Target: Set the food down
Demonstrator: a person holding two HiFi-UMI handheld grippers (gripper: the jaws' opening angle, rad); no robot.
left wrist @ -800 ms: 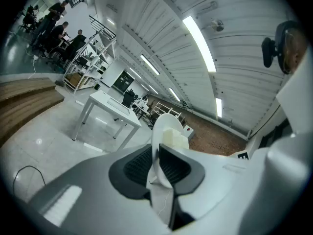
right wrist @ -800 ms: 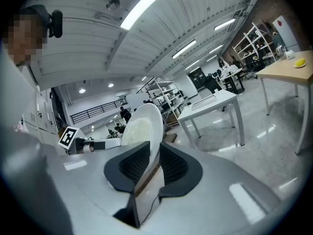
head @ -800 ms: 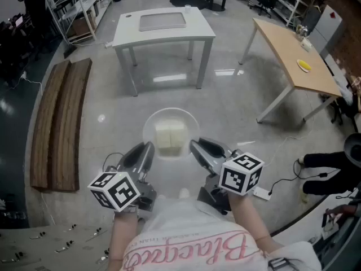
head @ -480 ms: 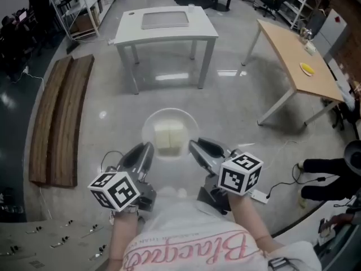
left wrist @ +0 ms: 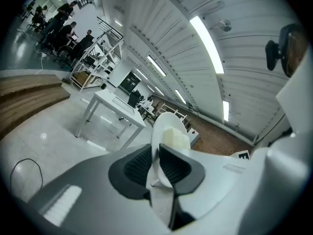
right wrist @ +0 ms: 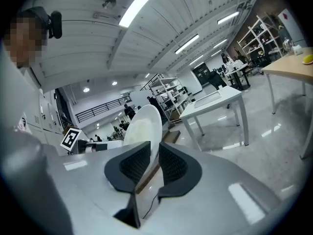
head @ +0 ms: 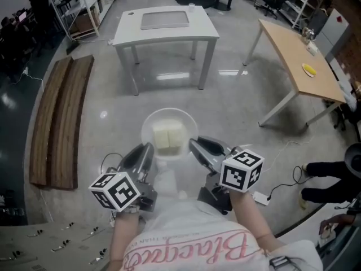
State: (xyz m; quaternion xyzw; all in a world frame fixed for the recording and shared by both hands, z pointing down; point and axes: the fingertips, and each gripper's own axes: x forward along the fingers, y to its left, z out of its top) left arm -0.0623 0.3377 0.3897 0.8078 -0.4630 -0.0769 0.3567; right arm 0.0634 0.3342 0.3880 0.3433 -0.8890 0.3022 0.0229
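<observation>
Food (head: pixel 169 136) rides in the middle of the round white plate (head: pixel 149 122). The plate hangs in the air over the grey floor just ahead of you, with no surface beneath it. Almost nothing about it has changed over the last moment: it keeps the same spot between your two grippers and both grips look the same. Only the room has drifted, with the white table (head: pixel 166 24) on the far side sliding a touch to the right in the head view. So you are still carrying and the set-down has not begun (the table looks the likely target, though that is my guess).

The food itself is two pale, cream-coloured blocks, squarish with soft edges, lying side by side and touching. The plate looks level. The blocks sit loose on it, so I judge that a tilt would slide them.

Your left gripper (head: pixel 148 149) is clamped on the plate's near-left rim, with a ribbed pad against each face of the thin edge. Your right gripper (head: pixel 194 147) bites the near-right rim the same way. Both pairs of jaws are narrow, with only the rim between them.

Further out, two long wooden boards (head: pixel 59 123) lie on the floor at the left. A light wooden table (head: pixel 293 52) stands at the far right, with a small yellow thing (head: pixel 308 69) on it.
</observation>
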